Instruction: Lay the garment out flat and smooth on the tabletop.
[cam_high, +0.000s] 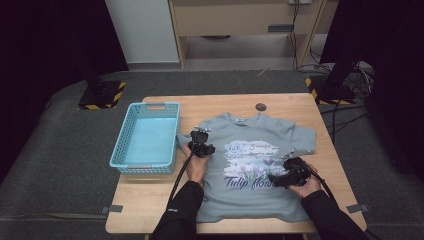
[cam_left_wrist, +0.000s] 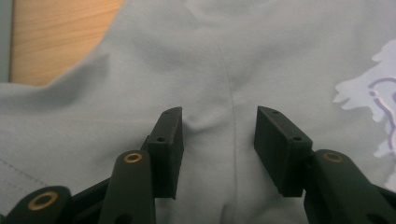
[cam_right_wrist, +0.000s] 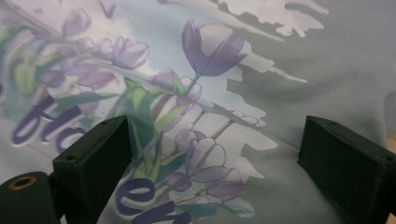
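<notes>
Forearms reach in from the near edge over a wooden tabletop (cam_high: 150, 210), where a grey tulip-print T-shirt (cam_high: 250, 200) lies flat, right of a blue basket (cam_high: 120, 145). Left gripper (cam_left_wrist: 218, 128) and right gripper (cam_right_wrist: 212, 154) hover with jaws spread, holding nothing. Soft, light cloth likely pinches best at a sleeve seam or hem.

The high view is looking down over the desk (cam_high: 150, 210); both claw views are hovering close above the T-shirt (cam_high: 250, 165).

T-shirt (cam_high: 250, 165) print, purple script: "Tulip flow…" is read, the end hidden by the right gripper (cam_high: 280, 179).
Smaller lines above: not legible.
</notes>
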